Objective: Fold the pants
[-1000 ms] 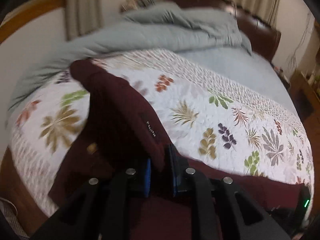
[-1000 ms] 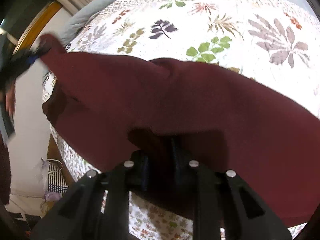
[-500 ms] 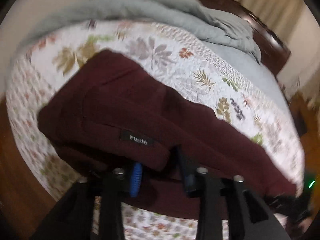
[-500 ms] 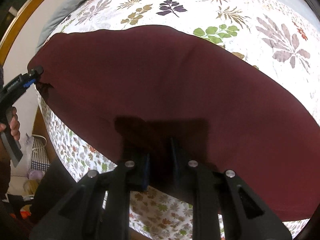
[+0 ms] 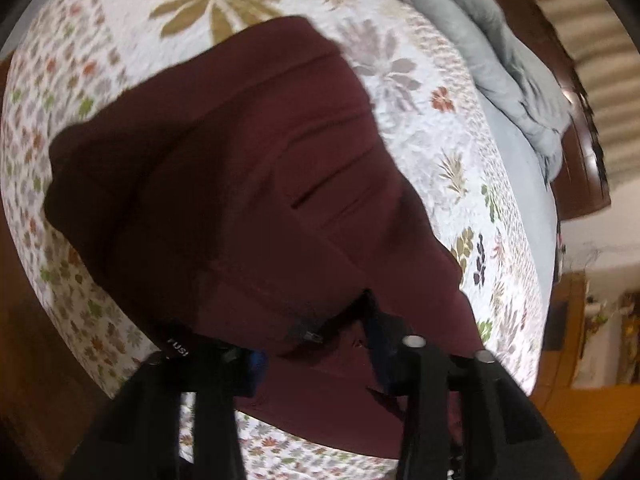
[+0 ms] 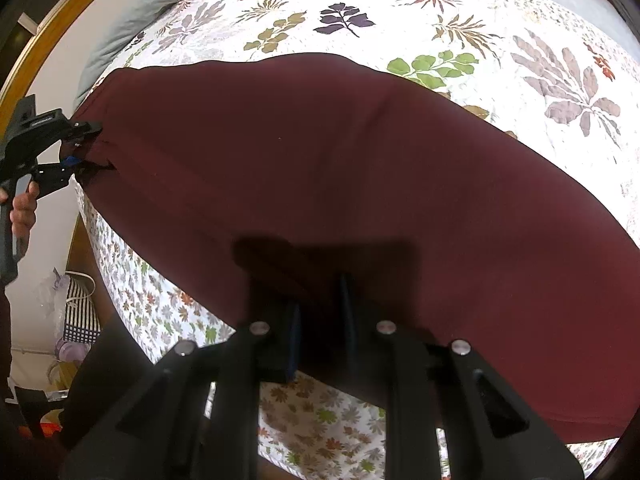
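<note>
Dark maroon pants [image 5: 248, 184] lie folded lengthwise across the near edge of a bed with a leaf-print quilt [image 5: 420, 120]. My left gripper [image 5: 312, 344] has its jaws spread, with the waistband end of the pants and a small black label lying loose between them. In the right wrist view the pants [image 6: 340, 168] stretch flat across the quilt [image 6: 400, 12]. My right gripper [image 6: 320, 312] is shut on the near hem of the pants. The left gripper also shows in the right wrist view [image 6: 84, 146], open at the far left end of the cloth.
A grey duvet [image 5: 500, 48] is bunched at the head of the bed by a dark wooden headboard [image 5: 580, 128]. A striped bag [image 6: 80, 312] and clutter sit on the floor by the bed's left side. The quilt drops off at the near edge.
The pants came down from a lifted sheet to lie flat on the quilt. My left gripper swung over the waistband end and opened, letting the cloth go. My right gripper kept its hold.
</note>
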